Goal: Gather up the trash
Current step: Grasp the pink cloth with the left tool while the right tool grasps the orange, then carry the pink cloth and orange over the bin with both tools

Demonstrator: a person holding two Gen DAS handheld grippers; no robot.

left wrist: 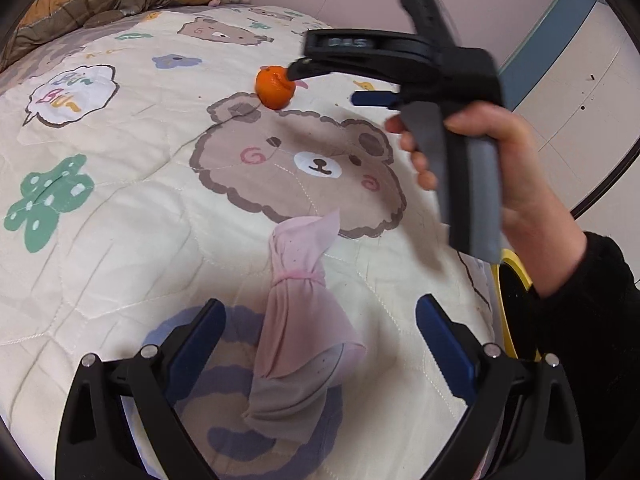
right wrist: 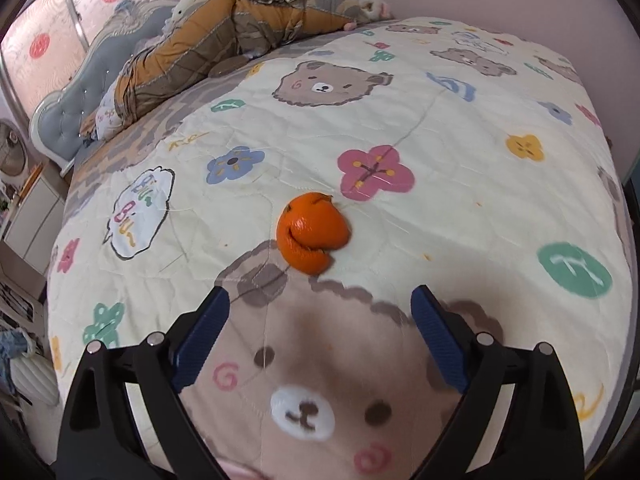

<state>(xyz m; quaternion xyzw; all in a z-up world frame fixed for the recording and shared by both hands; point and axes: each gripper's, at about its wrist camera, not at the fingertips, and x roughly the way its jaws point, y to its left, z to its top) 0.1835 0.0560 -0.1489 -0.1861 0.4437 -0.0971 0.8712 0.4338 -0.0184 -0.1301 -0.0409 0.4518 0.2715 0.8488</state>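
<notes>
Left wrist view: left gripper (left wrist: 316, 344) spread wide, tilted down over pink cloth (left wrist: 296, 320) on bed (left wrist: 120, 200); right hand (left wrist: 500, 168) clutching right gripper (left wrist: 336, 84), reaching toward orange peel (left wrist: 275, 87).
Right wrist view: jaws apart, empty, peel just ahead.

Right gripper (left wrist: 336, 84) blurred, hiding part of orange peel (left wrist: 275, 86); yellow-rimmed bin (left wrist: 514, 312), perhaps, mostly hidden.

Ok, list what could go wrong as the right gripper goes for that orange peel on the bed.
1. The orange peel is a curled, hollow shell; the open right gripper may crush it or squeeze it out sideways.
2. It lies on the soft quilt, so the fingers could pinch fabric too.
3. The pink cloth bundle between the left gripper's fingers might get dragged along.
</notes>
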